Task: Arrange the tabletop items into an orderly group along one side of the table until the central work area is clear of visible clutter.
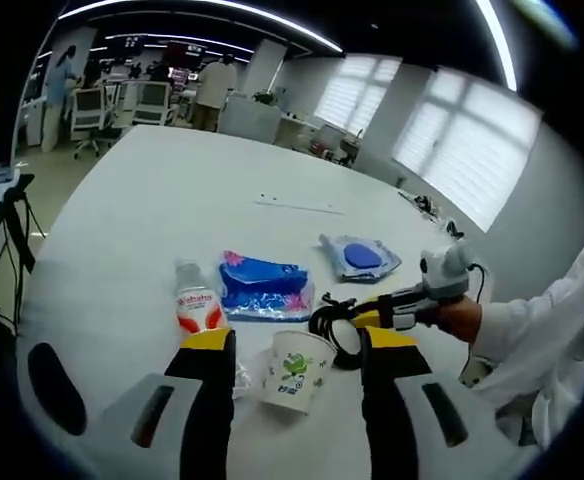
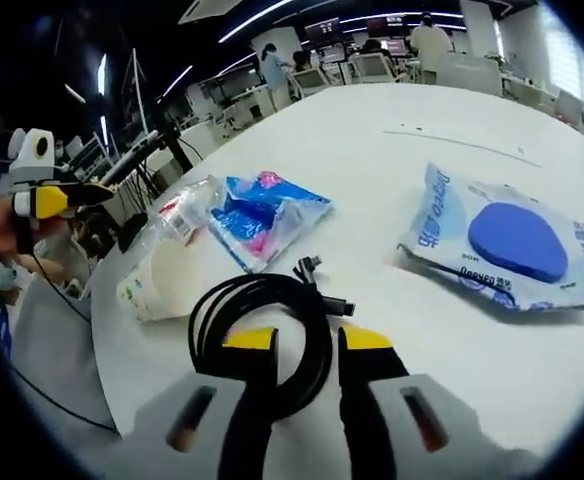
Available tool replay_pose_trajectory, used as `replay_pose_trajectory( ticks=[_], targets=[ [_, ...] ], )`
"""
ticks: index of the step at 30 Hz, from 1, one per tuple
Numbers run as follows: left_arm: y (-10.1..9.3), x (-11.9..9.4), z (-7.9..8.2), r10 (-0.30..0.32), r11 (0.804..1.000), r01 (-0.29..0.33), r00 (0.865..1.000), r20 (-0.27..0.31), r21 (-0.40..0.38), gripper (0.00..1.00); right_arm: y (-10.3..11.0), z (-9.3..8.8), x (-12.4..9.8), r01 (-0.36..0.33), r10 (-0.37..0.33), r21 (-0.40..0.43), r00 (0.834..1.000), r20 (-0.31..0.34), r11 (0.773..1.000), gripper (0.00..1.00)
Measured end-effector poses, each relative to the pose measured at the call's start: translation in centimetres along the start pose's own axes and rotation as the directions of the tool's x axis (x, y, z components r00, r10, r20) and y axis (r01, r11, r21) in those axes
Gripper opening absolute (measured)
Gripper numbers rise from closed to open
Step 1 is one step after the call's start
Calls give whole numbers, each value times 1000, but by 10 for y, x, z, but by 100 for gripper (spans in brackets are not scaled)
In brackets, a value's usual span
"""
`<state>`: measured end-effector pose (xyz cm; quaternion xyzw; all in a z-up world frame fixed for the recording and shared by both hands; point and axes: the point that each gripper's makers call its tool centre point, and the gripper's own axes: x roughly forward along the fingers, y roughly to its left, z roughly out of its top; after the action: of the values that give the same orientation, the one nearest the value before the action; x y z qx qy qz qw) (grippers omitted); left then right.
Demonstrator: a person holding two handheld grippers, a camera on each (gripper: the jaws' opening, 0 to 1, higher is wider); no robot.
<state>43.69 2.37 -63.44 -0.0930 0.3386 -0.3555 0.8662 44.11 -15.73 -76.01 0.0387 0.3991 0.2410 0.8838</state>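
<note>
On the white surface [image 1: 152, 230], the left tongs [image 1: 297, 345] stand wide apart and empty, with the paper cup [image 1: 295, 372] lying on its side between their tips and the water bottle [image 1: 194, 305] just beyond the left one. The right tongs [image 2: 306, 342] are parted around one side of the coiled black cable [image 2: 262, 335], though I cannot tell if they grip it. To do this well, I'd close fully on the bundled strands so no loop drags, then set it beside the blue snack bag [image 2: 262, 215], with the blue-disc pouch [image 2: 507, 245] brought over after.
</note>
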Motion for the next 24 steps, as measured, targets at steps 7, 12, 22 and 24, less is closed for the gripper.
replay_pose_trajectory(
  ticks=[7,12,22,24],
  targets=[
    [-1,4,-2,-9,1000,9,1000,-2,-3,49,-3,-2,2,28,-29,-62,999,-21,998,16],
    [-2,6,-3,-14,1000,14,1000,-4,-5,49,-7,-2,2,45,-47,-77,999,-18,996,11],
    [-5,9,-5,-20,1000,20,1000,-17,0,48,-6,0,3,54,-56,-91,998,-11,994,5],
    [-7,10,-6,-23,1000,23,999,-22,5,48,-6,0,2,54,-55,-92,998,-11,994,4]
  ],
)
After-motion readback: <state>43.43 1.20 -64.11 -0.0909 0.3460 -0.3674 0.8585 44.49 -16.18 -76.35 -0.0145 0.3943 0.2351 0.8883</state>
